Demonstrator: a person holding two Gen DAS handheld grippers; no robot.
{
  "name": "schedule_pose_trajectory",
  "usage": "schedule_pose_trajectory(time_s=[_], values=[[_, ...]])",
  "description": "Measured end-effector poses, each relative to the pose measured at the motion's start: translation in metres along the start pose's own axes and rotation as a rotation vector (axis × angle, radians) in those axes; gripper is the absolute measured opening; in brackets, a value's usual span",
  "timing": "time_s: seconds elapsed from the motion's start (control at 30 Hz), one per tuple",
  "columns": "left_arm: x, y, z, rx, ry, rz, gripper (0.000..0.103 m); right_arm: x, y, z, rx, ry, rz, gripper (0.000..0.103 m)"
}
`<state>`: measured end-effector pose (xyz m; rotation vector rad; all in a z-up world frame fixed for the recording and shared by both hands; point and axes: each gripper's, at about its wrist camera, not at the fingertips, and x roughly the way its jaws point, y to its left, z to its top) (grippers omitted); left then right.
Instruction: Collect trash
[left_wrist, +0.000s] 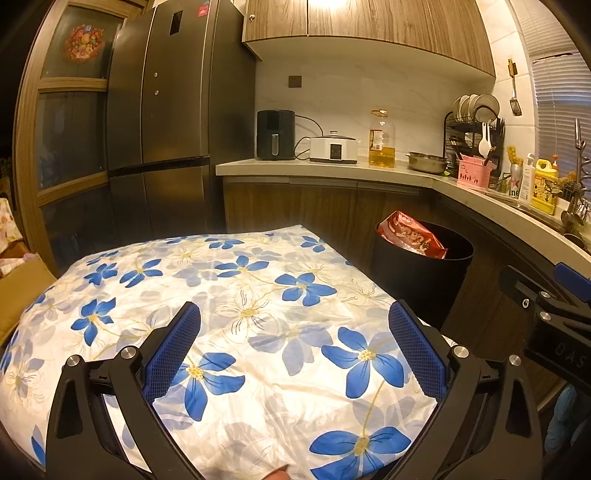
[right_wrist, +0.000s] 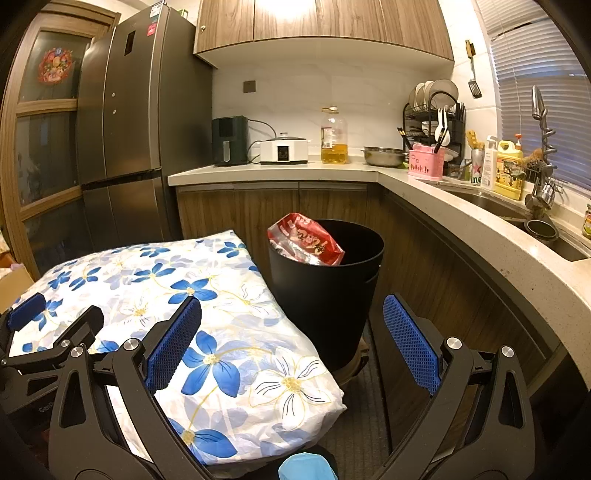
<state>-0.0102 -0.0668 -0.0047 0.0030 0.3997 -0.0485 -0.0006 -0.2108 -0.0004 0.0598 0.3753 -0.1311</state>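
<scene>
A red snack wrapper (left_wrist: 412, 234) sticks out of the top of a black trash bin (left_wrist: 421, 280), which stands on the floor past the table's right edge. The right wrist view shows the same wrapper (right_wrist: 304, 240) leaning on the near-left rim of the bin (right_wrist: 325, 295). My left gripper (left_wrist: 295, 332) hangs open over the flowered tablecloth (left_wrist: 229, 295), with nothing between its blue pads (left_wrist: 173, 347). Beside the table's right corner, short of the bin, my right gripper (right_wrist: 291, 328) is open and holds nothing. Its black frame (left_wrist: 546, 314) shows at the right of the left wrist view.
A kitchen counter (right_wrist: 280, 171) curves along the back and right, bearing an air fryer (right_wrist: 229, 140), a cooker, an oil bottle (right_wrist: 334, 136), a steel bowl, a dish rack and a sink (right_wrist: 517, 210). A tall dark fridge (right_wrist: 122, 122) stands at the left. A blue-gloved hand (right_wrist: 303, 467) shows below.
</scene>
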Motion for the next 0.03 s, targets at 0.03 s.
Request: schedule_pose_trajectory(time_s=[0.03], values=[[0.0003,0.0002,-0.0001,-0.002,0.003,-0.003,0.097,0.0002,-0.0002,0.0001,0.0,0.0,-0.001,0.098]])
